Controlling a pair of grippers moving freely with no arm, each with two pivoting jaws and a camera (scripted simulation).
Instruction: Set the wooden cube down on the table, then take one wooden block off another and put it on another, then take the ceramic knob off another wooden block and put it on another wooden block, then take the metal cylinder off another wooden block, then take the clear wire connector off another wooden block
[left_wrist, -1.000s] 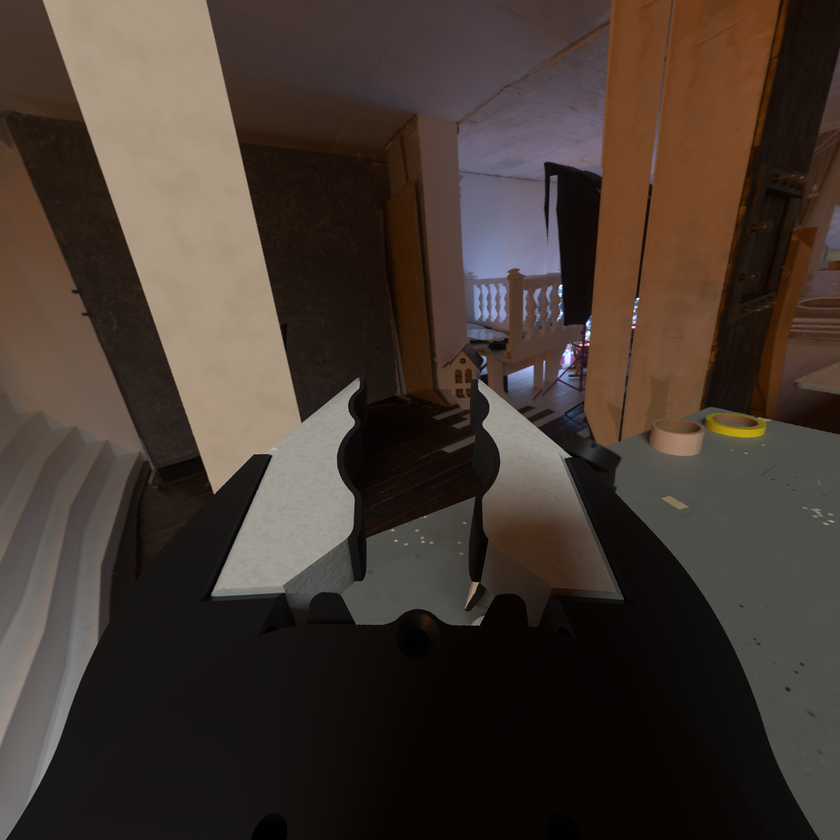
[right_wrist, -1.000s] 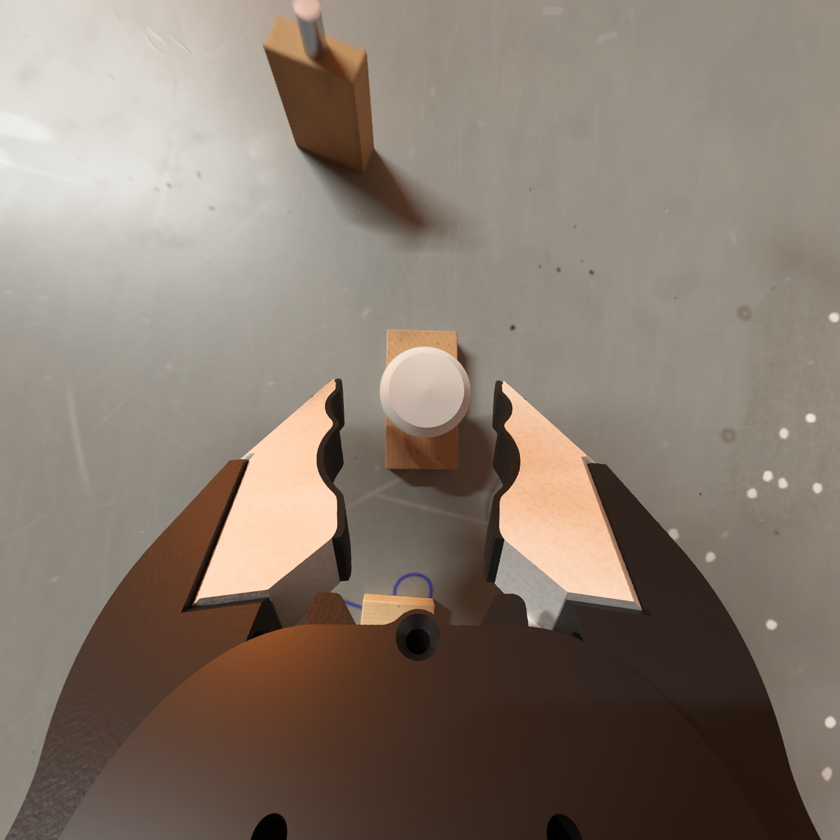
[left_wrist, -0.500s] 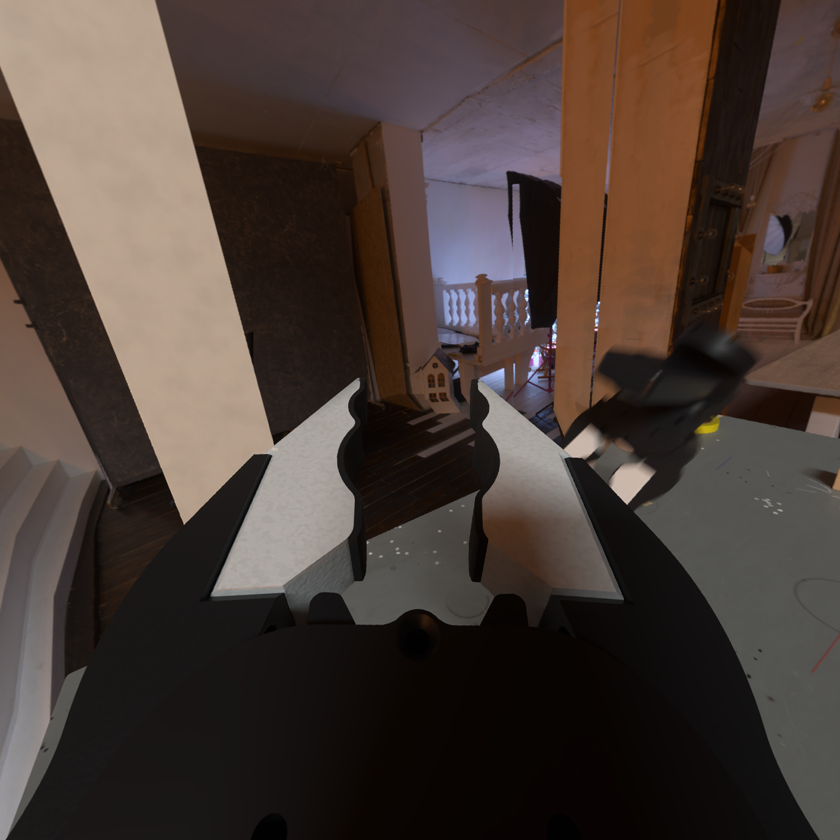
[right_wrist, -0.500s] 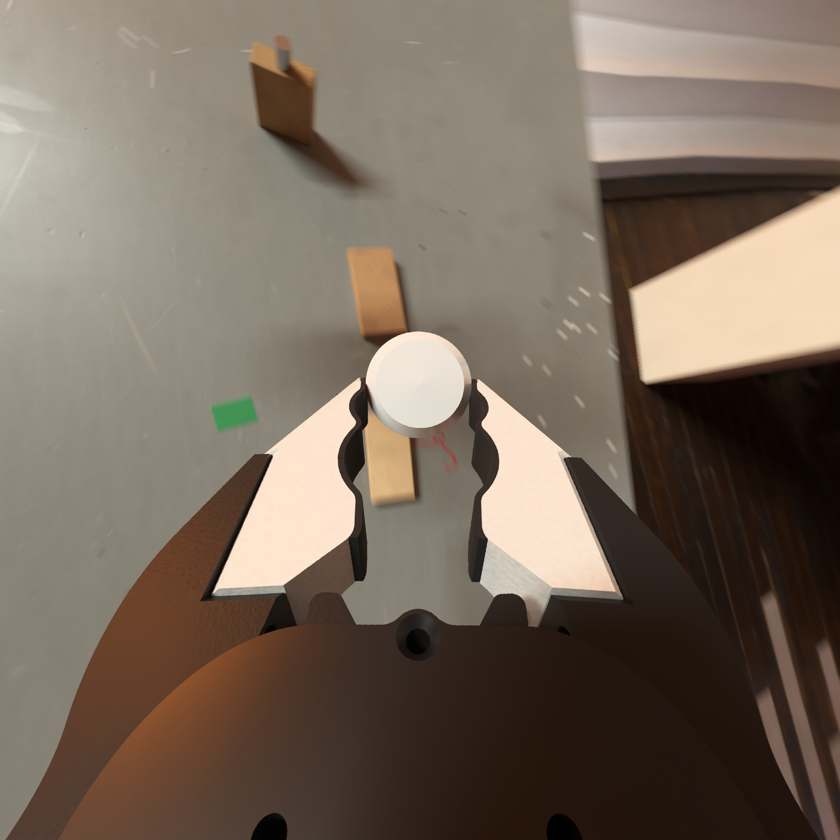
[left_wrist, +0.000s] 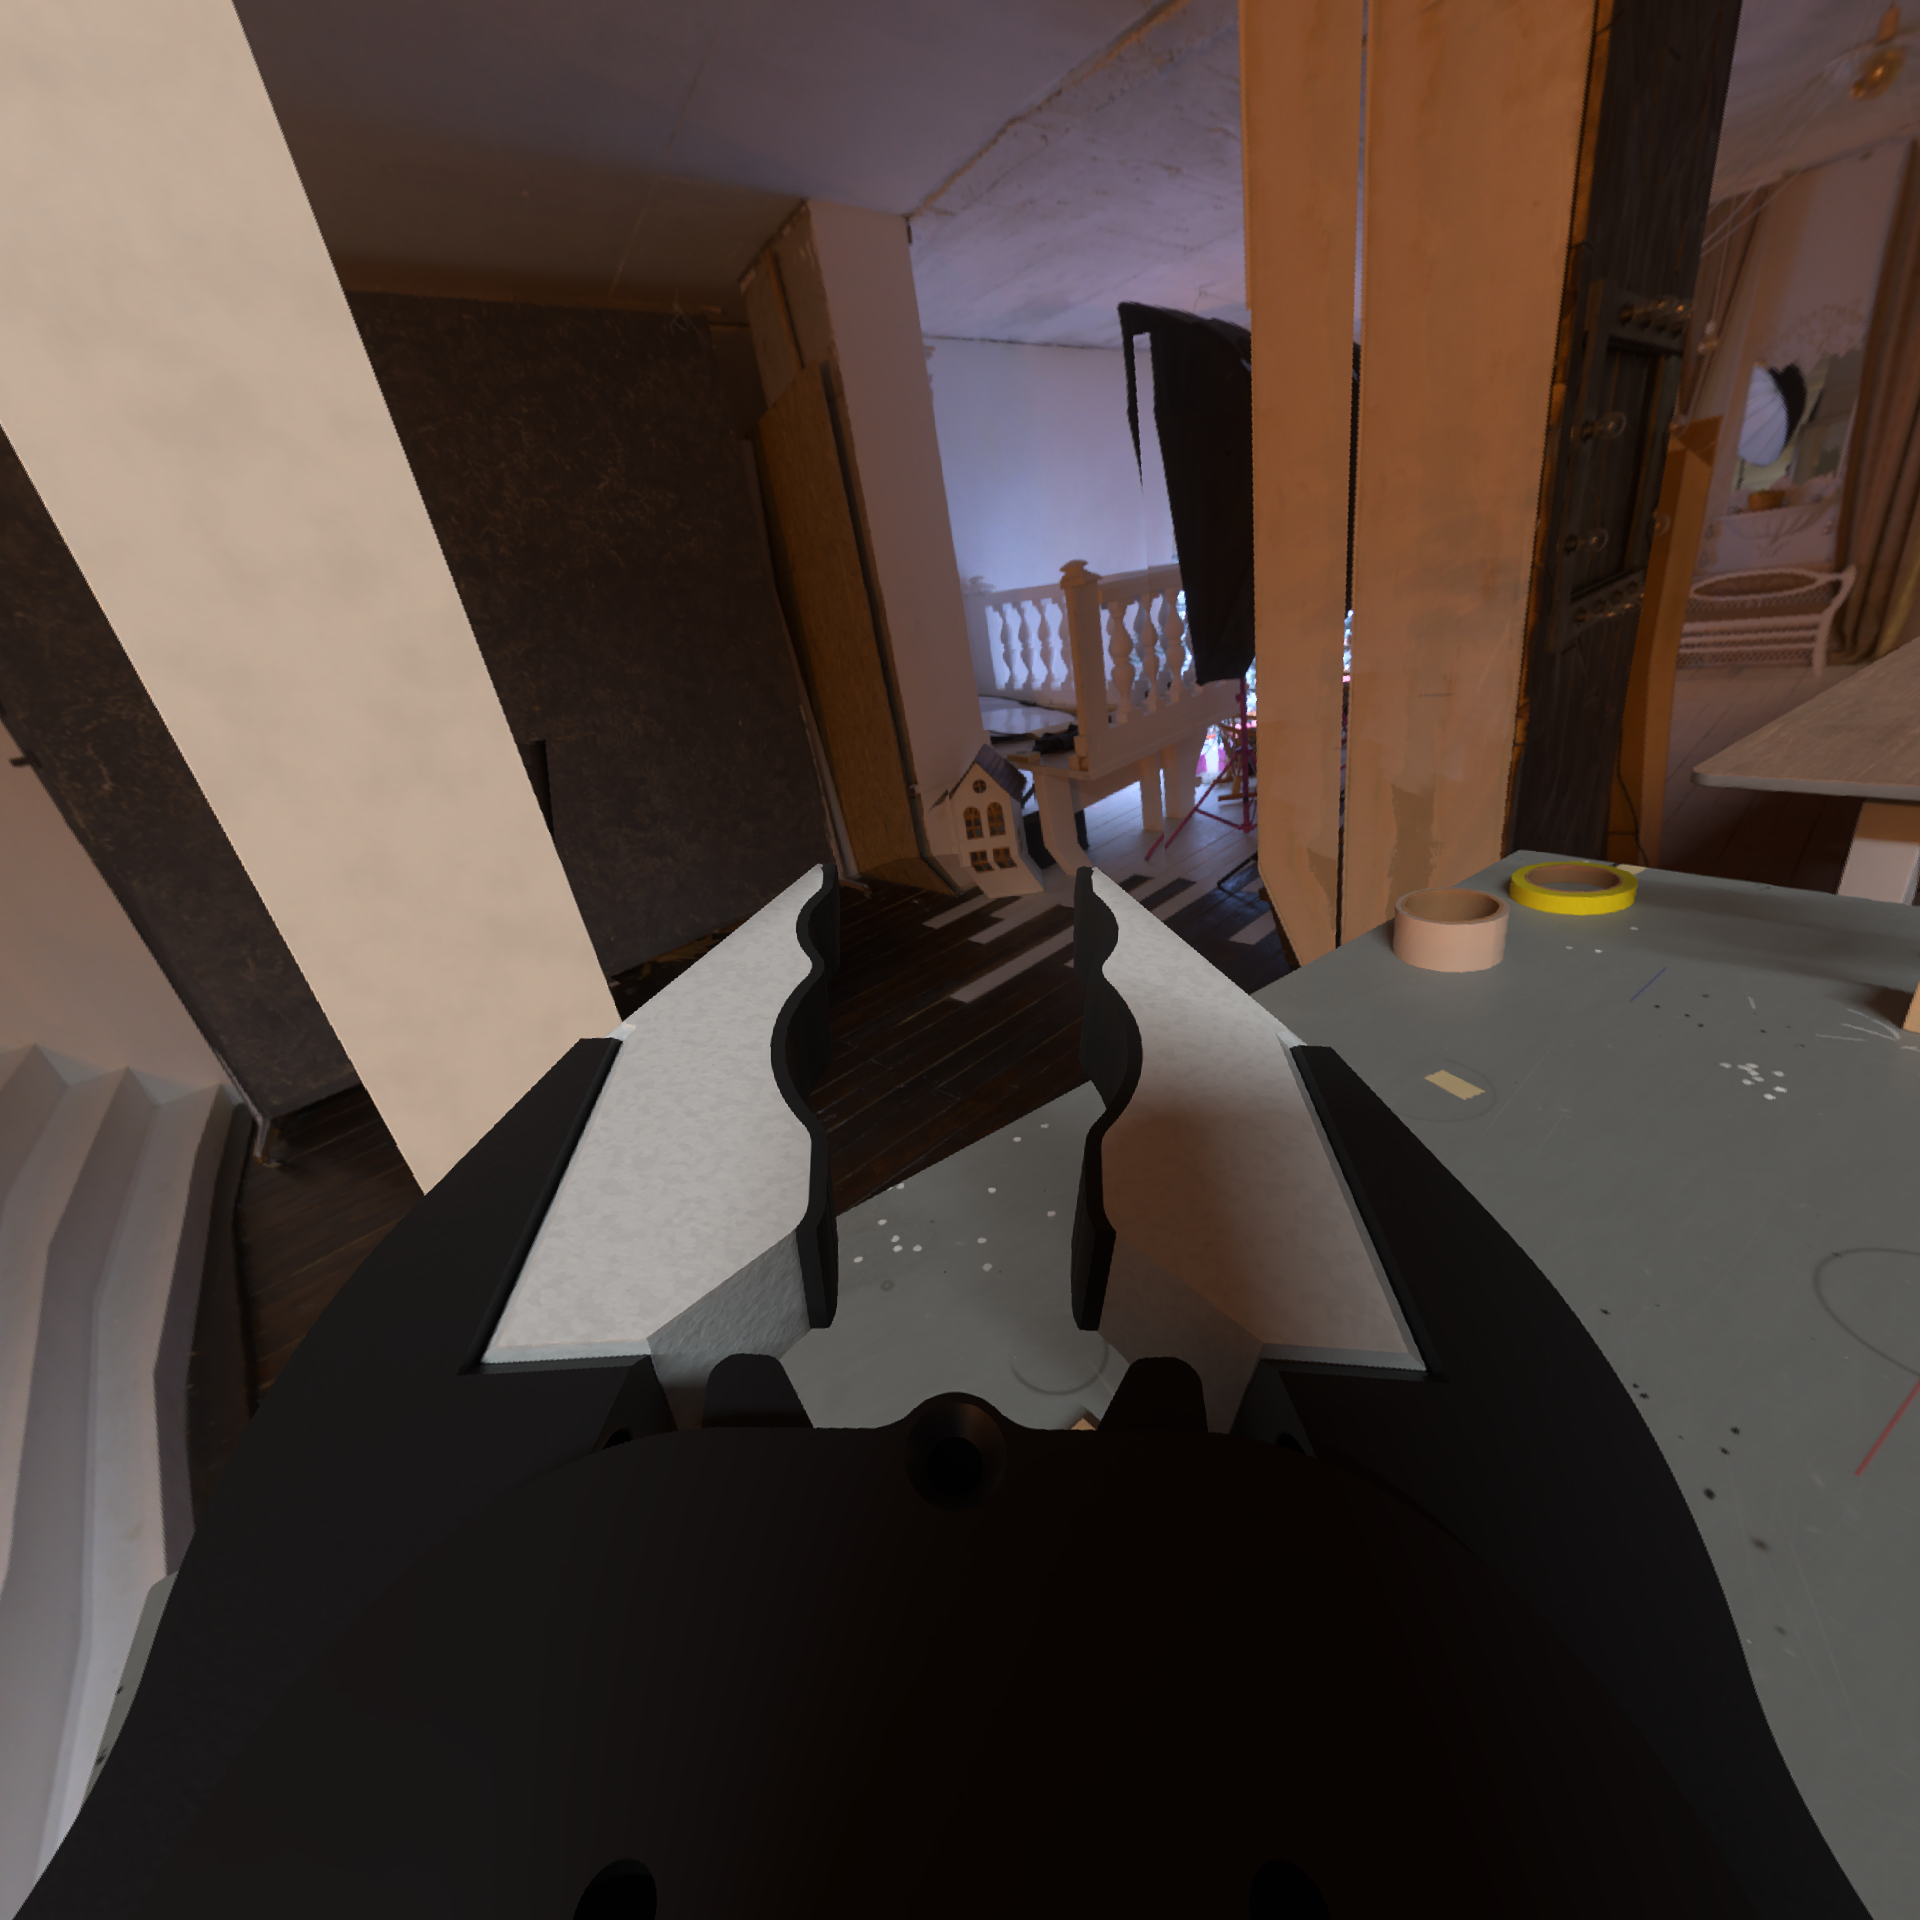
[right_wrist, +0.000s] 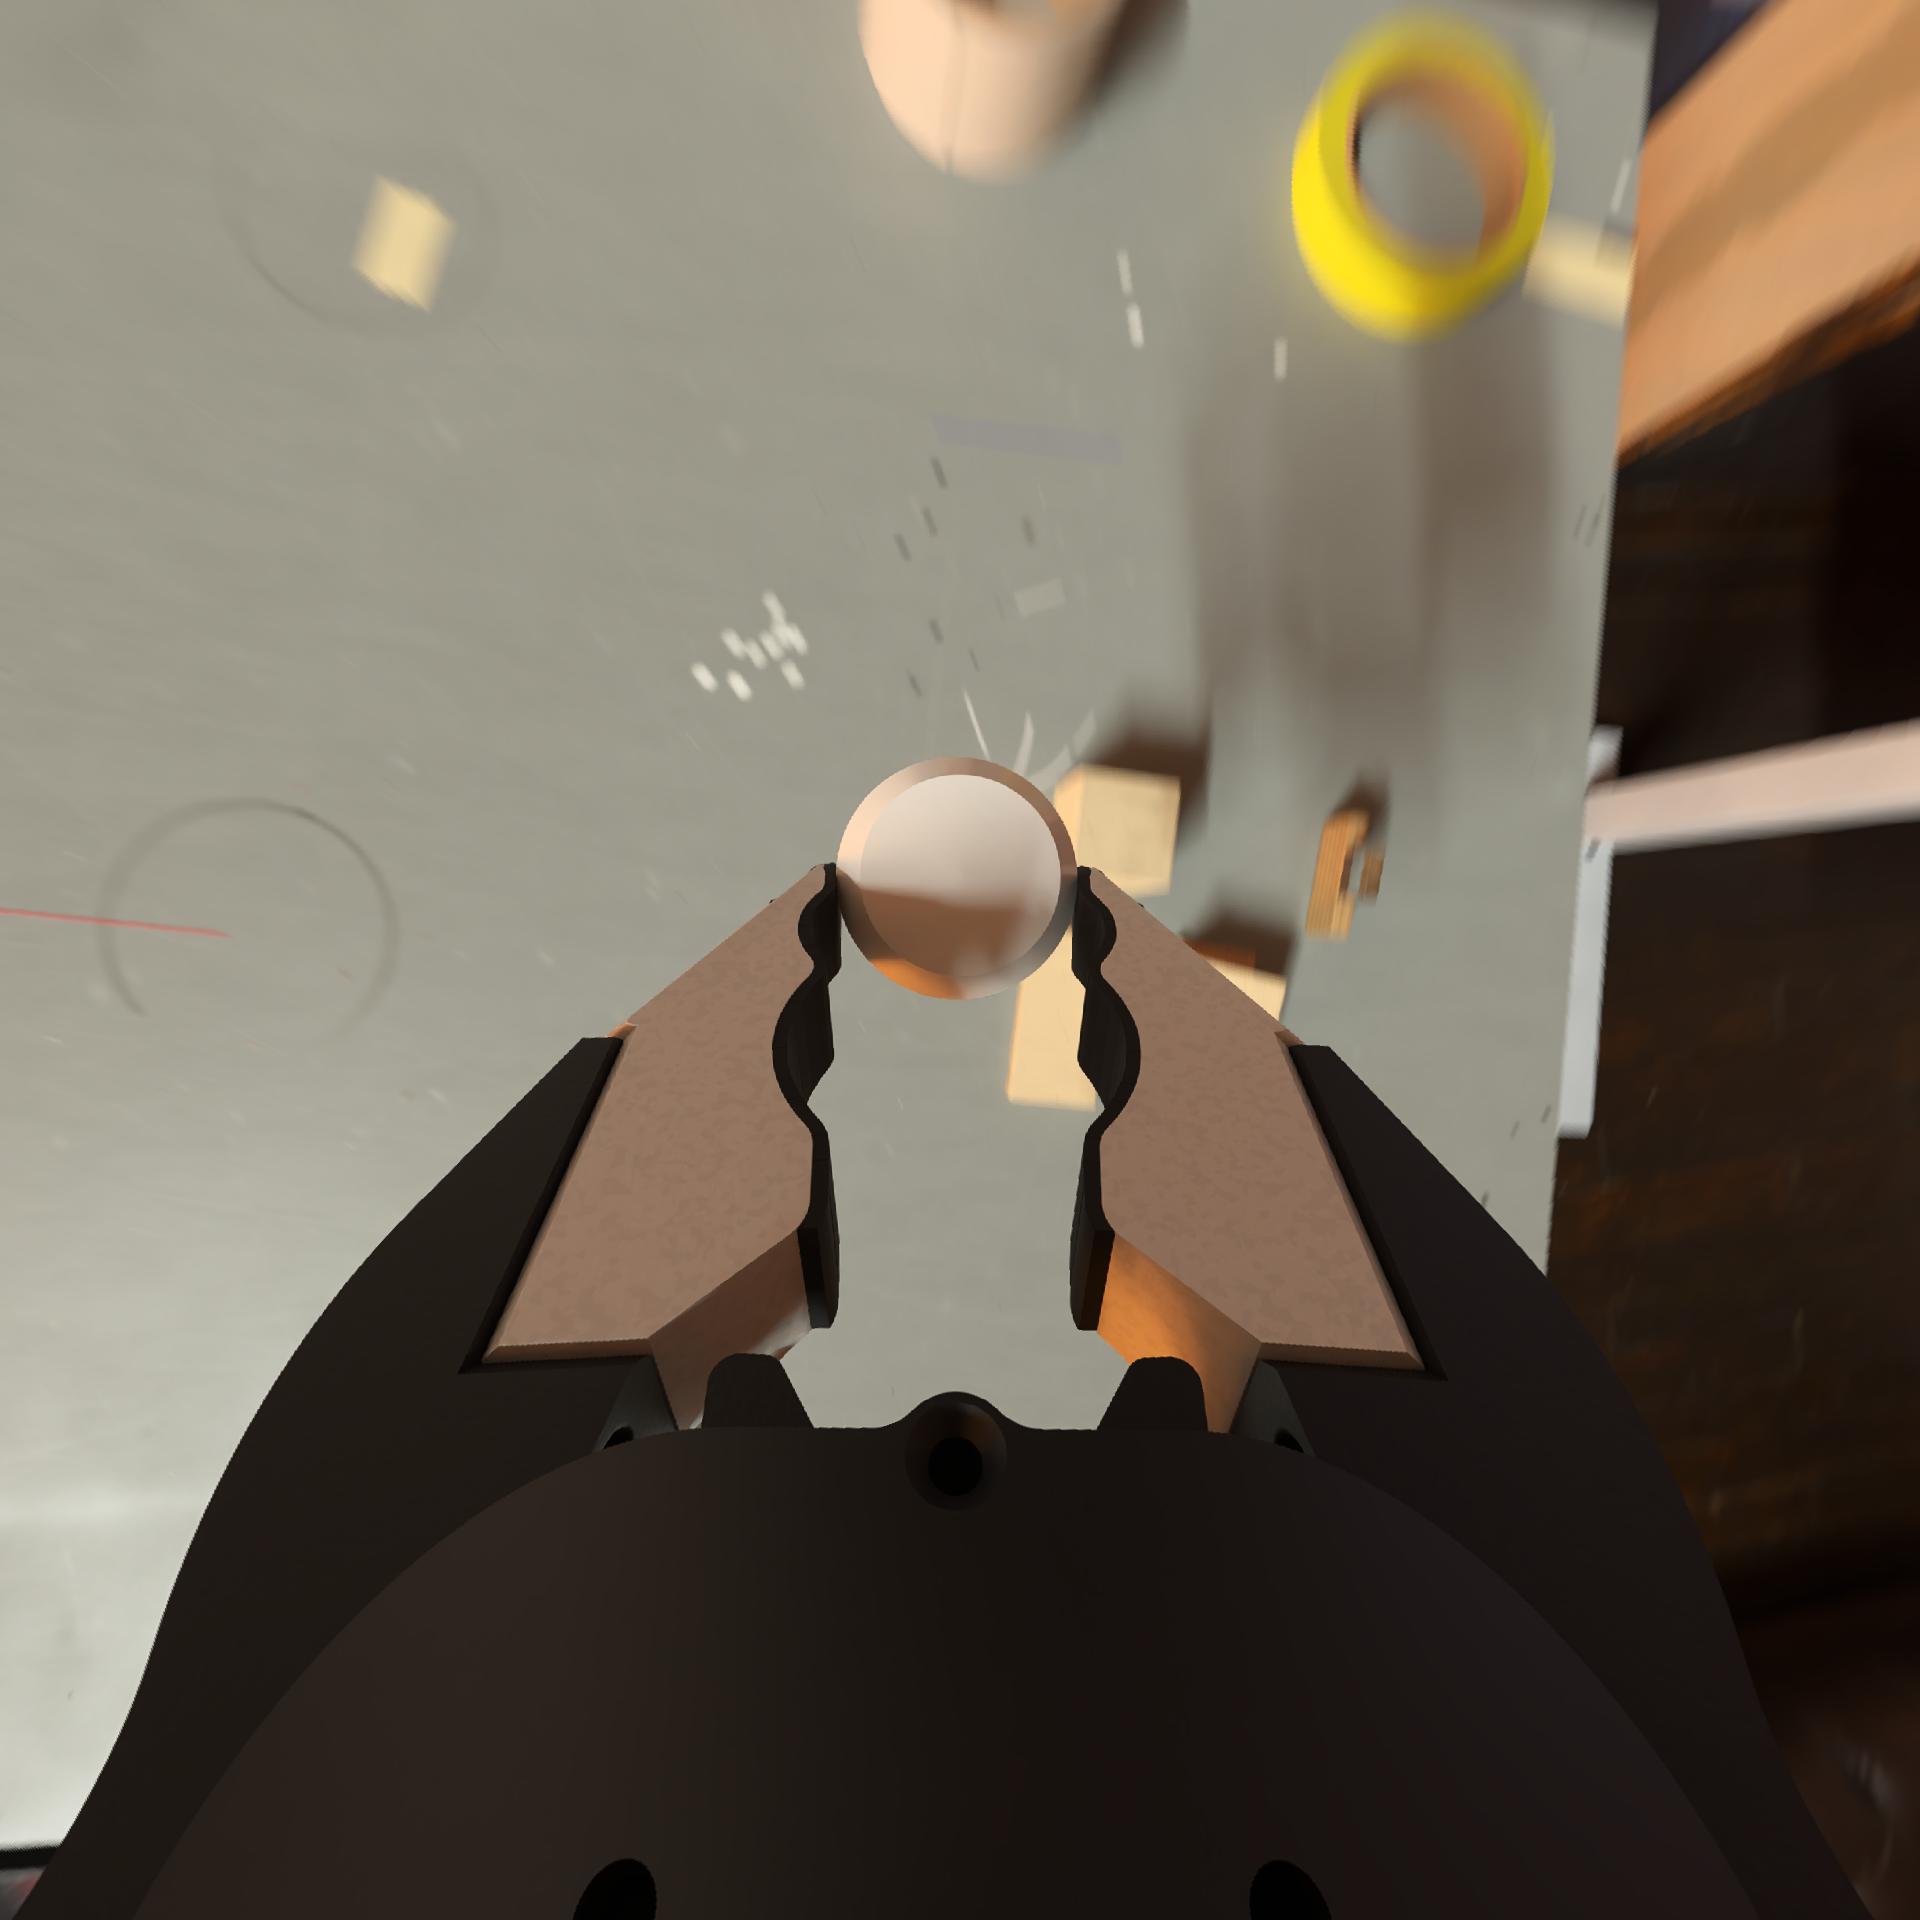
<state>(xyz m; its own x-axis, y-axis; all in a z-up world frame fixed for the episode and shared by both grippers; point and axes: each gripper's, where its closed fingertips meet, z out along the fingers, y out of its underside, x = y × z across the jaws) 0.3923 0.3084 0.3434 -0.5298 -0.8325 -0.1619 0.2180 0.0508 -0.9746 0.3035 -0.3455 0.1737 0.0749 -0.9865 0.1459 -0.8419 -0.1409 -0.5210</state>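
In the right wrist view, the right gripper (right_wrist: 954, 894), dark-bodied with tan wavy-edged fingers, fills the lower half of the frame. Its jaws are drawn in to a narrow gap and pinch the round white ceramic knob (right_wrist: 954, 888) between their tips at frame centre, clear of the grey scuffed table (right_wrist: 520, 520) beneath.

Just right of the knob, the blurred pale wooden blocks (right_wrist: 1117, 842) lie on the tabletop: one squarish, one long piece partly behind the right finger, and a smaller one further right near the table's edge. I cannot tell from the blur whether any of them touch.

Farther up the frame, a yellow tape roll (right_wrist: 1423, 177) sits in the upper right and a beige tape roll (right_wrist: 987, 83) at the top centre.

In the left wrist view, the left gripper (left_wrist: 954, 1060), black with white fingers, occupies the lower frame. Its jaws stand partly apart with nothing between them, over the table's near corner (left_wrist: 1558, 1195). Beyond, in the right middle, the beige roll (left_wrist: 1449, 928) and the yellow roll (left_wrist: 1574, 888) rest near the table's far edge. Behind those, dark floorboards (left_wrist: 935, 1039) and a small white model house (left_wrist: 987, 831) at centre.
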